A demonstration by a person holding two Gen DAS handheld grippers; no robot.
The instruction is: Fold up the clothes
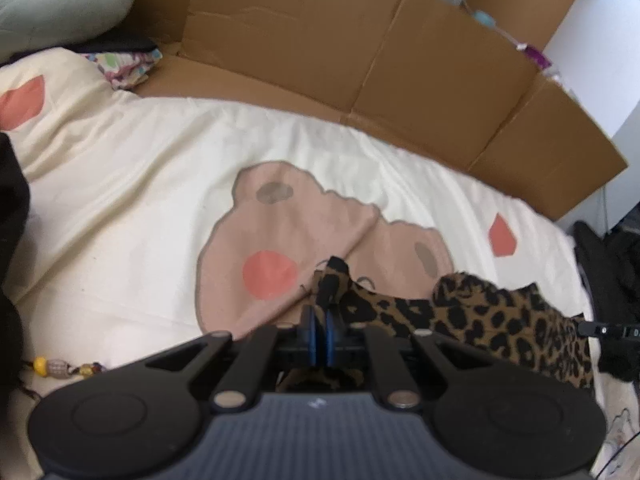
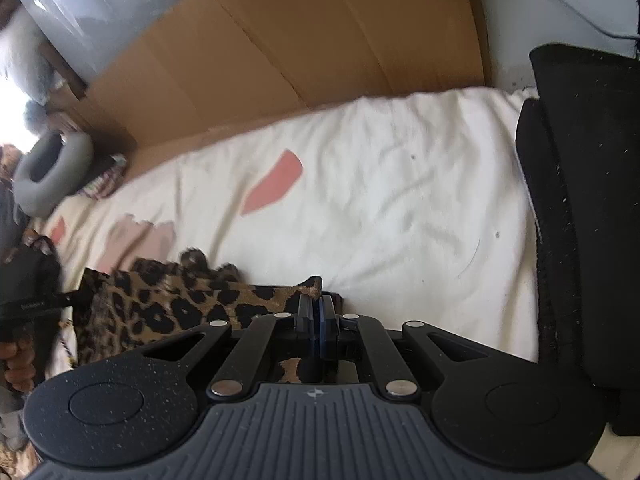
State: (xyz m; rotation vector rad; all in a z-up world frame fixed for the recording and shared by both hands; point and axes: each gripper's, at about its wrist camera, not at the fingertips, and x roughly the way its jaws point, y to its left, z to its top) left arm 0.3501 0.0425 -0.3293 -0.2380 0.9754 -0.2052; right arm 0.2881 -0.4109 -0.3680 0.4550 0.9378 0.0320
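Judging from the left wrist view, the folding has barely been started. The left gripper [image 1: 320, 320] is seen with its jaws pressed together on a raised tip of the leopard-print garment [image 1: 500, 320], which is pinched between the blue pads. The rest of the garment is spread rightward in a loose, rumpled heap on the bed [image 1: 140, 200], over the pink animal figure printed on the cream cover. No flat panel or straight crease can be made out. A strip of cardboard [image 1: 360, 60] is stood along the far side of the bed, and a grey cushion [image 1: 60, 4] is left at the far left corner.

In the right wrist view, the right gripper [image 2: 318, 320] is shown with its jaws likewise shut, and the opposite corner of the garment [image 2: 168, 304] is nipped between them. The cloth is bunched to the left, near the other tool, whose dark tip is visible there. A black chair [image 2: 580, 200] is placed beside the bed at the right.

Both corners are thus held, it seems, but the lifting, spreading and every fold are left to be done.
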